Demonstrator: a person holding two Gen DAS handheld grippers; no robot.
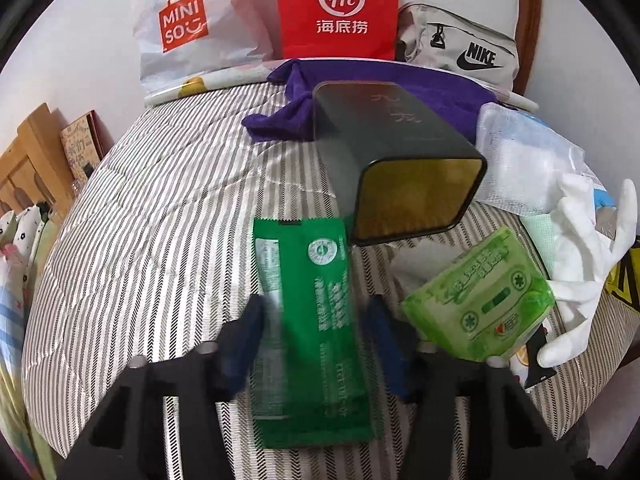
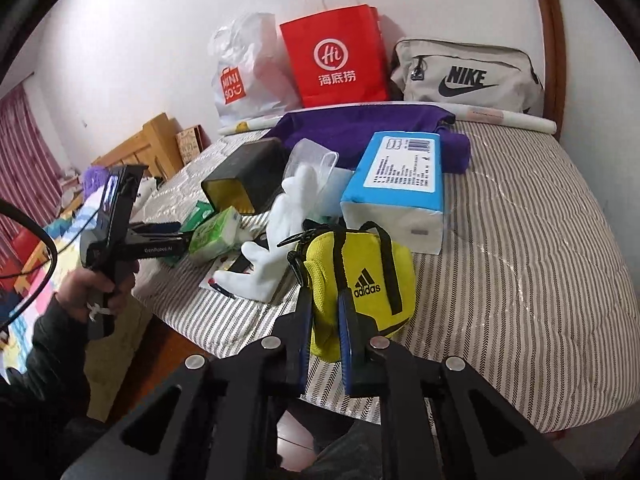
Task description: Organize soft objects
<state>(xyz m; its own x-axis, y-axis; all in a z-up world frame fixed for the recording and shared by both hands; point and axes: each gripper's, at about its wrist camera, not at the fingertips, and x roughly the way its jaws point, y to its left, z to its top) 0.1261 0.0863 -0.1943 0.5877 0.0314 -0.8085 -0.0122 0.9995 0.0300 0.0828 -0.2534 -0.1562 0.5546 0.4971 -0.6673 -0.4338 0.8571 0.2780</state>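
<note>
My left gripper [image 1: 314,312] is open, its blue-padded fingers either side of a flat dark green packet [image 1: 308,320] lying on the striped bed. A light green tissue pack [image 1: 482,300] lies just right of it, also showing in the right wrist view [image 2: 216,234]. A dark open tin [image 1: 400,160] lies on its side beyond. My right gripper [image 2: 324,304] is shut on the edge of a yellow adidas pouch [image 2: 368,280] at the bed's near edge. The left gripper [image 2: 160,238] shows in the right wrist view too.
A white glove [image 2: 280,240], a blue tissue pack [image 2: 400,184], a purple cloth [image 2: 360,128] and clear plastic bags [image 1: 520,156] lie on the bed [image 2: 520,260]. A red paper bag [image 2: 340,56], Miniso bag [image 2: 240,80] and Nike bag [image 2: 468,72] stand against the wall.
</note>
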